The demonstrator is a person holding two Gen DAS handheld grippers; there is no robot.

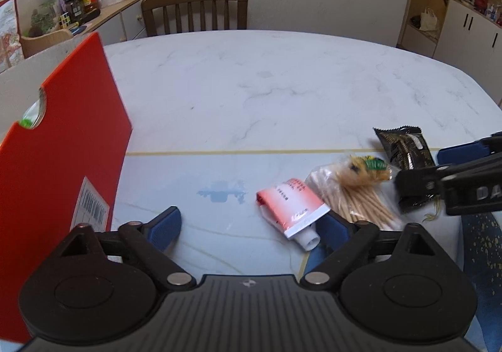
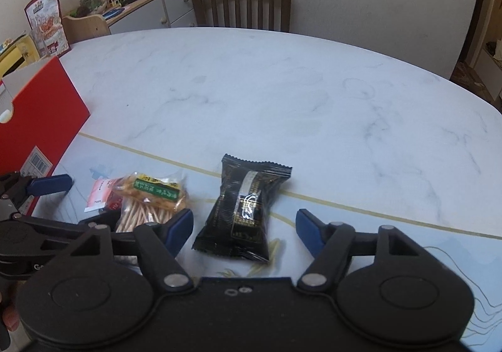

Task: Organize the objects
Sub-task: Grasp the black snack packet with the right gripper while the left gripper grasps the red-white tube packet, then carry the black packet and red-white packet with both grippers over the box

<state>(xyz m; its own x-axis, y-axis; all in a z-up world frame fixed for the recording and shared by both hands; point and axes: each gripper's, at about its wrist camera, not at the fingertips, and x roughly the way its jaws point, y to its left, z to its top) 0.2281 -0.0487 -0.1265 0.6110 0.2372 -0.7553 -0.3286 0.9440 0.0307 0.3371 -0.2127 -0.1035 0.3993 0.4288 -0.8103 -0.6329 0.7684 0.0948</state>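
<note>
both claws apart, three small things by the table's near edge

your left gripper (image 1: 251,226) hangs low over the marble table (image 1: 266,85), its blue fingers (image 1: 166,226) spread wide with nothing between them. the red-and-white tube (image 1: 290,206) lies just beside the right-hand finger, cap end toward you; whether it touches the finger is hard to tell.

the bag of toothpicks (image 1: 354,192) lies against the tube's far side, and the black snack packet (image 1: 404,154) sits beyond that.

your right gripper (image 2: 244,226) is also spread open. the black snack packet (image 2: 244,210) lies flat on the table between its fingers (image 2: 309,229), touching neither. the bag of toothpicks (image 2: 147,198) is just left of it.

the red box (image 1: 59,148) stands upright at the table's left side, well apart from the three items. a wooden chair (image 2: 241,0) stands at the far edge.
</note>
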